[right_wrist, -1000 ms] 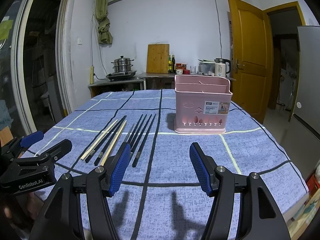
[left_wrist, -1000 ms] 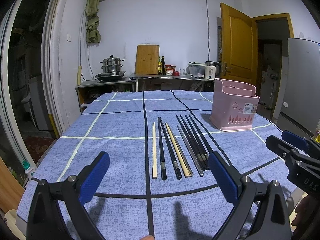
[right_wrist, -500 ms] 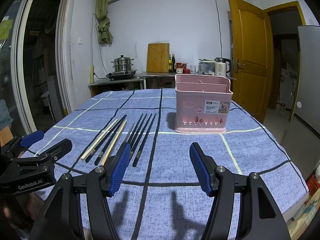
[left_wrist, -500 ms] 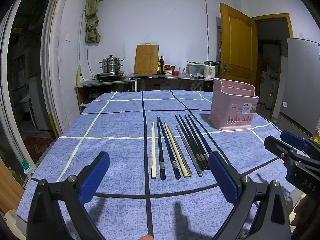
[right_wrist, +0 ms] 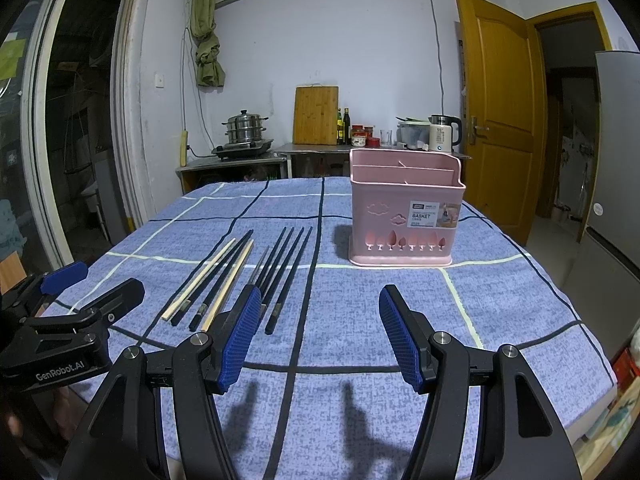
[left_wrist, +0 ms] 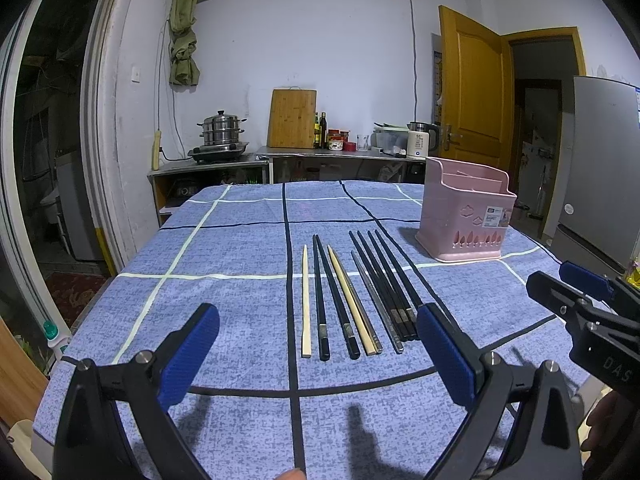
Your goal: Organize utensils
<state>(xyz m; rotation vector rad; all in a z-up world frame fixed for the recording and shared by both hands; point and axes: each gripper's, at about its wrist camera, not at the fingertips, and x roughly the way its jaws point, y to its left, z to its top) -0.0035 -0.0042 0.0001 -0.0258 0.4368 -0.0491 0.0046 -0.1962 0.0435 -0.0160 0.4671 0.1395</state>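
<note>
Chopsticks (left_wrist: 352,300) lie side by side on the tablecloth (left_wrist: 224,248); utensil basket (left_wrist: 468,216) stands right of them, further back.

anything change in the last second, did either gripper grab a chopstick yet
Nothing visibly changed. Both grippers, left and right, hover open and empty above the near table edge; the chopsticks lie in their row and the pink basket stands empty.
</note>
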